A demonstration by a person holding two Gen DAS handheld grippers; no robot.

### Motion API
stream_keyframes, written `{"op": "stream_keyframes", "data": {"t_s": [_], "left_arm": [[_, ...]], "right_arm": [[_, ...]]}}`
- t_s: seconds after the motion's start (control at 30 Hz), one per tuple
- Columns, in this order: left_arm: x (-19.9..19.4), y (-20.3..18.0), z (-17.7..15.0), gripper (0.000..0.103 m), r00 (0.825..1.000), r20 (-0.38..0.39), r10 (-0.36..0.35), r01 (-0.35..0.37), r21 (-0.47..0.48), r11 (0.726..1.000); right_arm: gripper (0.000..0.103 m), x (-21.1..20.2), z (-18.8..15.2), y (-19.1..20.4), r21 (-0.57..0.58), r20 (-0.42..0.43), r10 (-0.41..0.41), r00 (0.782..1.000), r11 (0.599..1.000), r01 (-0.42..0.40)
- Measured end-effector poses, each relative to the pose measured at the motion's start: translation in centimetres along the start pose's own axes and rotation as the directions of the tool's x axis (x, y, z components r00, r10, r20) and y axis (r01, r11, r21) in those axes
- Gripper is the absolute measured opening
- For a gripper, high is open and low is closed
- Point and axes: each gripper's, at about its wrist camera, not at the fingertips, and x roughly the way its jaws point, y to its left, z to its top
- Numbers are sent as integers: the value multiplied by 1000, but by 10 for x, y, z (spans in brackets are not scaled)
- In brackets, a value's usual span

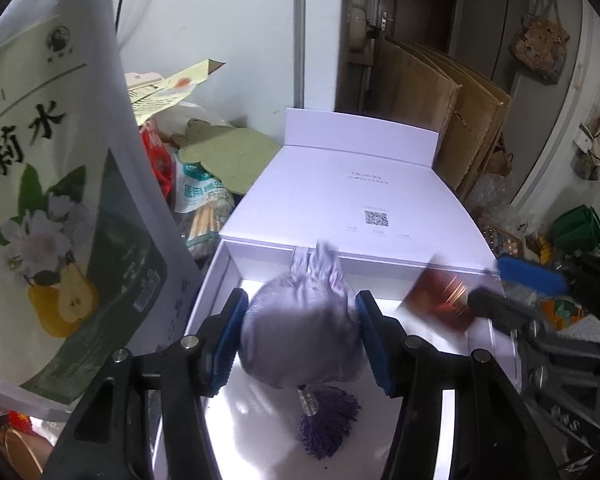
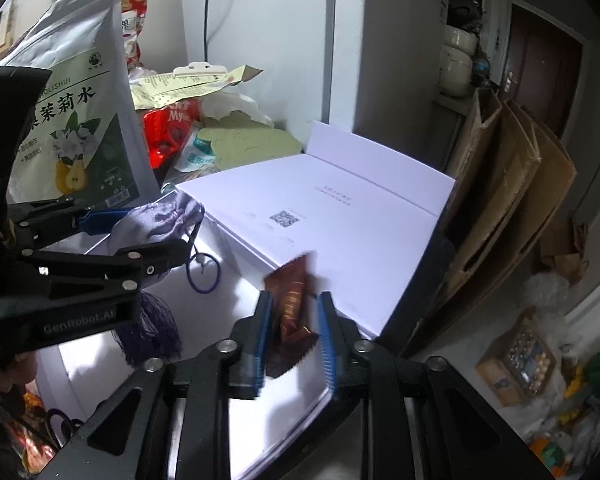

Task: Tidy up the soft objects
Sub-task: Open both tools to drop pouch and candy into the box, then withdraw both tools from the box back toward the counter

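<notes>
A lavender satin pouch (image 1: 300,328) with a purple tassel (image 1: 328,424) sits low in the open white gift box (image 1: 236,248). My left gripper (image 1: 302,300) is shut on the pouch, with a blue pad against each side. The right wrist view shows the same pouch (image 2: 156,216) in the left gripper (image 2: 156,232) at the box's left. A dark red-brown sachet (image 2: 292,304), blurred, stands upright between the pads of my right gripper (image 2: 295,298). A gap shows beside the sachet, so the jaws are open. In the left wrist view the sachet (image 1: 444,300) and the right gripper (image 1: 486,282) are at the box's right rim.
The box lid (image 2: 340,220) lies folded back behind the tray. A tall pear-and-jasmine bag (image 1: 52,200) stands hard against the box's left, with snack packets piled behind it. Flattened cardboard (image 1: 460,120) leans at the right. A purple cord loop (image 2: 204,276) lies in the box.
</notes>
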Motion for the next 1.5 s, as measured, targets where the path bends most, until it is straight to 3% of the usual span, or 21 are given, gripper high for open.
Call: {"op": "stream_keyframes", "data": {"t_s": [0.03, 0.07, 0.2, 0.33, 0.63, 0.93, 1.23, 1.5], "left_arm": [[-2, 0, 0, 55, 1000, 8, 12, -12, 1, 1000], [-6, -1, 1, 56, 1000, 20, 22, -22, 3, 1000], [-21, -2, 4, 82, 998, 60, 31, -31, 0, 1000], [-40, -7, 6, 82, 992, 118, 52, -55, 24, 998], [-90, -10, 7, 82, 981, 193, 35, -39, 14, 999], [-159, -11, -2, 82, 958, 286, 32, -32, -3, 999], [-224, -13, -22, 82, 929, 368, 32, -36, 4, 999], [-265, -17, -52, 82, 917, 399, 29, -32, 2, 999]], "right_arm": [[48, -1, 0, 0, -1, -2, -8, 1000, 1000, 8], [52, -4, 0, 0, 1, -1, -16, 1000, 1000, 16], [52, -15, 0, 0, 3, 9, -25, 1000, 1000, 25], [52, -28, 1, 2, -2, 22, -38, 999, 999, 38], [55, -74, 8, 6, 13, 89, -64, 994, 998, 63], [58, -130, 9, 18, 16, 166, -76, 983, 997, 75], [65, -192, 0, 41, 8, 262, -86, 961, 996, 87], [69, -234, -19, 63, 11, 310, -74, 948, 997, 74]]}}
